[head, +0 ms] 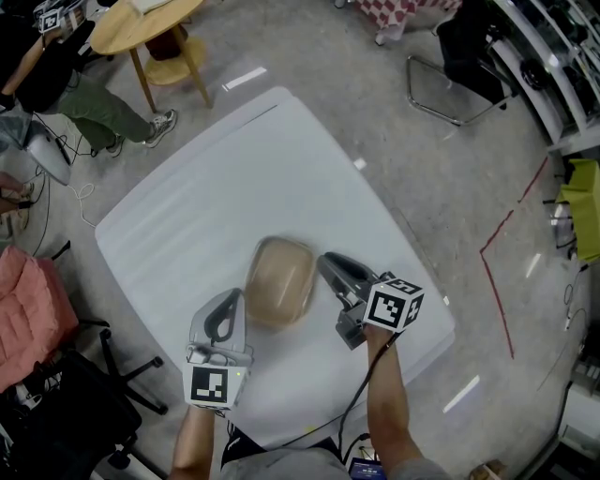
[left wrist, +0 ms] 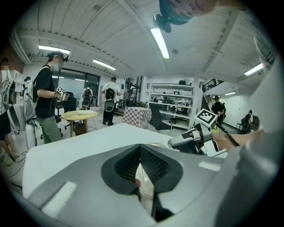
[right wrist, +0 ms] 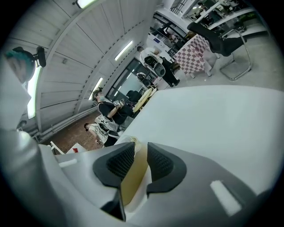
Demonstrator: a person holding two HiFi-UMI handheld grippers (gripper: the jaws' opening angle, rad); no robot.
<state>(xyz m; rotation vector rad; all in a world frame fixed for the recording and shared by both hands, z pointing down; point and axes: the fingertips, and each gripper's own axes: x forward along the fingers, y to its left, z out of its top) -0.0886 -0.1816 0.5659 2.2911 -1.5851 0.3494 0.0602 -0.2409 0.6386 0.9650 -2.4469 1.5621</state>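
A soft tan bag-like thing (head: 279, 279) with a clear plastic skin lies near the front of the white table (head: 234, 178). My left gripper (head: 234, 300) is at its left edge, and in the left gripper view (left wrist: 141, 167) the jaws are shut on a thin pale fold of the bag (left wrist: 144, 184). My right gripper (head: 328, 265) meets the bag's right edge. In the right gripper view (right wrist: 135, 163) its pads pinch a tan strip of the bag (right wrist: 133, 179). The right gripper (left wrist: 195, 135) also shows across the table in the left gripper view.
A round wooden table (head: 141, 23) and a seated person (head: 66, 89) are at the far left. A black chair (head: 464, 52) stands far right, and a pink bundle (head: 28, 314) sits on a chair at the left. The table's front corner (head: 441, 328) is close to my right hand.
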